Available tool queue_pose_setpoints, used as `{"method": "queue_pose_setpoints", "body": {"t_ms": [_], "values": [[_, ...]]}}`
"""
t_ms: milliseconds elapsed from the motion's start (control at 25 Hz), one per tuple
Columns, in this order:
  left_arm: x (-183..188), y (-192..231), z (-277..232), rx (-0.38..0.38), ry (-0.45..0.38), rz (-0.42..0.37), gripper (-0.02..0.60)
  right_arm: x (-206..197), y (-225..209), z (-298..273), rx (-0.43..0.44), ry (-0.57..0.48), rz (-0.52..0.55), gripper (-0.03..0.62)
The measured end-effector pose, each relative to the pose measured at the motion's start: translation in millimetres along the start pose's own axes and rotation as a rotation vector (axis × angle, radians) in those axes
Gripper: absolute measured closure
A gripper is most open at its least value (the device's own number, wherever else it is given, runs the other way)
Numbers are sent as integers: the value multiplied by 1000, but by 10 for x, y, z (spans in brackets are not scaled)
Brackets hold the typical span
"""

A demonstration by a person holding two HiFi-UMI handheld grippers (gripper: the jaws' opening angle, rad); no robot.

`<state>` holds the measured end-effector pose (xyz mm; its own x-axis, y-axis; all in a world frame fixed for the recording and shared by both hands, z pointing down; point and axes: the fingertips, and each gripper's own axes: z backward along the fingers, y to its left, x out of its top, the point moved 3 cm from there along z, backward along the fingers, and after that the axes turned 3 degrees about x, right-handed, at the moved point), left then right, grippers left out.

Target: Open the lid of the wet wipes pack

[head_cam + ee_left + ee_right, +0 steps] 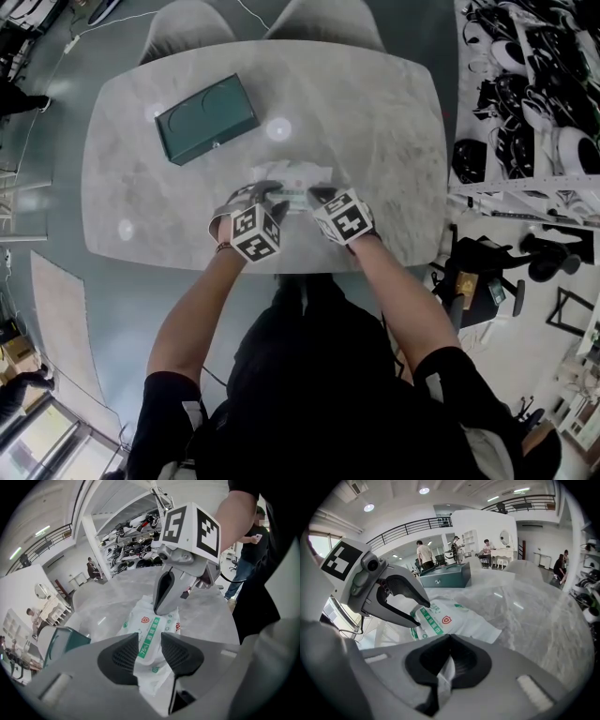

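The white wet wipes pack with green print lies on the marble table near its front edge. In the left gripper view the pack runs away from me, with its green label strip showing in the gap between the jaws. My left gripper is open over the pack's near end. My right gripper is shut on the thin white end seam of the pack. The two grippers face each other across the pack: the left gripper at its left end, the right gripper at its right end.
A dark green box sits at the table's far left, well away from the pack. Two grey chairs stand behind the table. A white rack of equipment lines the right side. People stand and sit in the background.
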<state>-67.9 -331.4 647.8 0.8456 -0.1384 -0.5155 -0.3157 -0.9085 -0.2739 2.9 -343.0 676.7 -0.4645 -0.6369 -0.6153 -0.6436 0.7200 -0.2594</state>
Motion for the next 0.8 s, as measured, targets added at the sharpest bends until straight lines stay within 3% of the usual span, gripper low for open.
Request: {"method": "queue_pose_setpoints", "body": {"t_ms": [200,320,480,600,800], "values": [[18,-103,-115,6,83,-223,420,-4,0,14,0,-8,-8,591],[2,-125,-156,-7,116,-286,423,13,9,3,2,-15,-14,591],[28,-150,-149,-40,113,-250,466,-5,-6,15,1,-19,-20,591],[47,-113,-82,-31,92,-205,466,-6,0,23,2,-23,-22,591],[64,-77,-55,-27,86,-199,442,-16,-1,15,2,-39,-34,591]]}}
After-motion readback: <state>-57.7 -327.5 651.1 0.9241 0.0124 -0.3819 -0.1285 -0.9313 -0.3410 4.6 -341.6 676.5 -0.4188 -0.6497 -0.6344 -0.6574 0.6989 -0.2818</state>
